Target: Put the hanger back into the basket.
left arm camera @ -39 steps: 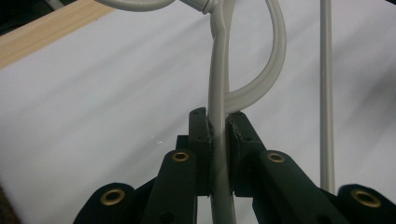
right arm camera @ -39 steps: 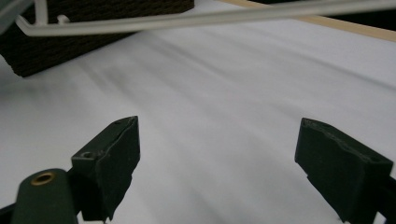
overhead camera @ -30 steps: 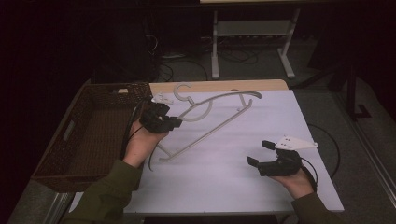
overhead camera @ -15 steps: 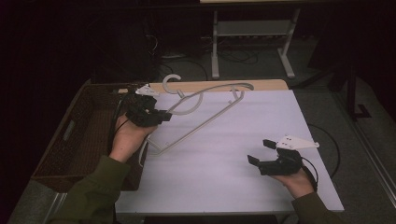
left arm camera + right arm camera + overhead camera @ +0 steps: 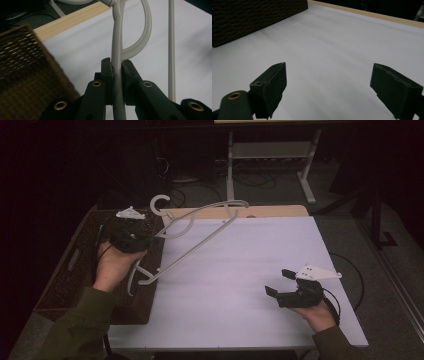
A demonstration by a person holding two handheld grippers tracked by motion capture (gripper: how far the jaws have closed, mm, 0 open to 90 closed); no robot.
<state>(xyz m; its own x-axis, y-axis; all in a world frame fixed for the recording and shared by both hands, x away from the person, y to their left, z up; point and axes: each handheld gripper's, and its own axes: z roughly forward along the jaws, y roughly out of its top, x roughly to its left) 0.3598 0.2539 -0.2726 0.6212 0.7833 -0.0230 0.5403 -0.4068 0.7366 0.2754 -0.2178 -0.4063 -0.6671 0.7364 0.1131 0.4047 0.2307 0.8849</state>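
Hanger (image 5: 200,237) now higher, nearer basket (image 5: 65,280)

Pale grey plastic clothes hanger (image 5: 195,232), one piece, lifted at a slant above the table's far-left part. Its hook (image 5: 161,202) points up and far-left, beside the wicker basket; its straight bar runs diagonally from near-left to far-right. A curved arm (image 5: 117,45) is pinched between black pads.

olive-green sleeves, black gripper (image 5: 278,282) bodies (brass-ringed screw holes), grey three-cornered top plates, black cables
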